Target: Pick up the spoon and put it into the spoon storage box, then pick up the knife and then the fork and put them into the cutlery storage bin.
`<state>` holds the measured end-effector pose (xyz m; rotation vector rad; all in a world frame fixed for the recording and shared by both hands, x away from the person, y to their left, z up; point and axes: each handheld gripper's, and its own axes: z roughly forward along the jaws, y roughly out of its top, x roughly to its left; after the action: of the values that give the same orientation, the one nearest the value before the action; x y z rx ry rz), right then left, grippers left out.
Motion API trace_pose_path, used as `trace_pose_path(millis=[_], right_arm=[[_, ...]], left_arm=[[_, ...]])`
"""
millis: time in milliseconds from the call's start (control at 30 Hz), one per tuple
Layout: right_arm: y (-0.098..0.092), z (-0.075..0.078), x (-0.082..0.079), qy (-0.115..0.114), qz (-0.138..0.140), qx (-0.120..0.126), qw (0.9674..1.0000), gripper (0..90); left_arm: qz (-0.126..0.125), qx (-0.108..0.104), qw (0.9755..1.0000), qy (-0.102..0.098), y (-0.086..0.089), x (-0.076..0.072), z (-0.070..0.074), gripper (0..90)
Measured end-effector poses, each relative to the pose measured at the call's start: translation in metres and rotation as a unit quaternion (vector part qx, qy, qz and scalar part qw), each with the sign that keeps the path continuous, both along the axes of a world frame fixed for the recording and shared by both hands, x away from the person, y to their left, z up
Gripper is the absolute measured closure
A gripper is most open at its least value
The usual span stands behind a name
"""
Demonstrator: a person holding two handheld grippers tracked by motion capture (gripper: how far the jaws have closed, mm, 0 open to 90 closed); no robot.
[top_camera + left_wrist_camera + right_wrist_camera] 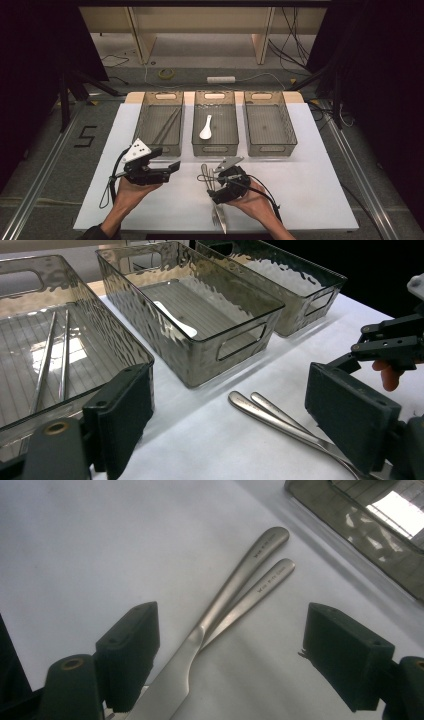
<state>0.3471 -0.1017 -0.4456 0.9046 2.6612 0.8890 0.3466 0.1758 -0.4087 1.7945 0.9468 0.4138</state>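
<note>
cutlery: knife [235,587] and a second steel piece [255,597] lie side by side, touching, on the white table [310,170], just in front of the middle bin; the high view shows fork tines [216,218] at the near end, by the right wrist
bins: three smoky clear bins in a row at the far side of the table; left bin [150,131] holds a pair of metal chopsticks [50,357]; middle bin [235,131] holds a white spoon [205,127]; right bin [290,131] has nothing visible inside
surface: white sheet over a wooden top, wood edge showing behind the bins
room: grey floor [40,145] with a black "5" mark [86,136], roll of tape [166,73], white power strip [221,79], loose cables, wooden furniture legs at back, metal rails on both sides
right gripper [227,175]: held in right hand [250,197], low over the cutlery handles, jaws wide apart with both handles between them, not touching
left gripper [172,167]: held in left hand [132,187], near the left bin's front corner, pointing right toward the cutlery, jaws wide apart, nothing in them
forearms: come in from the near edge, well apart
</note>
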Motion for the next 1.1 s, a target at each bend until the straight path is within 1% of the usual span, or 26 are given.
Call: trace_pose_path(millis=[67, 133, 167, 267, 400, 433, 467, 533, 600, 700, 800, 933, 1100], right_arm=[[0.0, -0.001, 0.001, 0.0, 0.001, 0.0, 1.0, 23.8], [0.001, -0.001, 0.001, 0.009, -0.005, 0.003, 0.9999, 24.1], [0.001, -0.002, 0.002, 0.006, 0.0, -0.001, 1.0, 24.2], [0.002, -0.004, 0.002, 0.006, 0.0, -0.004, 1.0, 24.5], [0.004, -0.005, 0.004, 0.018, 0.0, -0.01, 0.9998, 25.6], [0.005, -0.006, 0.005, 0.022, -0.001, -0.013, 0.9997, 26.0], [0.005, -0.007, 0.005, 0.02, 0.004, -0.016, 0.9997, 26.3], [0.006, -0.008, 0.006, 0.022, 0.005, -0.023, 0.9995, 26.4], [0.007, -0.01, 0.006, 0.029, 0.009, -0.027, 0.9992, 27.1], [0.009, -0.011, 0.005, 0.031, 0.009, -0.031, 0.999, 28.0], [0.012, -0.013, 0.004, 0.038, 0.012, -0.04, 0.9984, 28.9], [0.015, -0.016, 0.005, 0.044, 0.011, -0.044, 0.998, 30.4], [0.019, -0.022, 0.006, 0.052, 0.012, -0.057, 0.997, 33.2]], left_arm=[[0.0, 0.0, 1.0, 0.0, 0.0, 0.0, 0.0, 18.4], [0.0, 0.0, 1.0, 0.0, 0.001, -0.001, 0.0, 18.4], [-0.001, -0.001, 1.0, 0.0, 0.001, -0.001, 0.0, 18.4], [0.0, -0.001, 1.0, -0.001, 0.001, -0.001, 0.0, 18.2], [0.001, -0.001, 1.0, -0.001, 0.001, -0.001, 0.0, 18.2], [0.001, 0.0, 1.0, -0.001, 0.001, -0.001, 0.0, 18.2], [0.001, 0.0, 1.0, -0.001, 0.001, -0.001, 0.0, 18.3], [0.001, 0.0, 1.0, -0.001, 0.001, -0.001, 0.0, 18.2], [-0.001, 0.003, 1.0, -0.001, 0.0, -0.001, 0.0, 18.2], [0.0, 0.004, 1.0, -0.004, -0.001, -0.002, 0.0, 18.2], [0.0, 0.008, 1.0, -0.005, -0.001, -0.002, -0.001, 18.2], [0.0, 0.014, 0.9999, -0.007, -0.001, -0.003, -0.001, 18.2], [-0.002, 0.013, 0.9999, -0.008, -0.001, -0.004, -0.001, 18.2]])
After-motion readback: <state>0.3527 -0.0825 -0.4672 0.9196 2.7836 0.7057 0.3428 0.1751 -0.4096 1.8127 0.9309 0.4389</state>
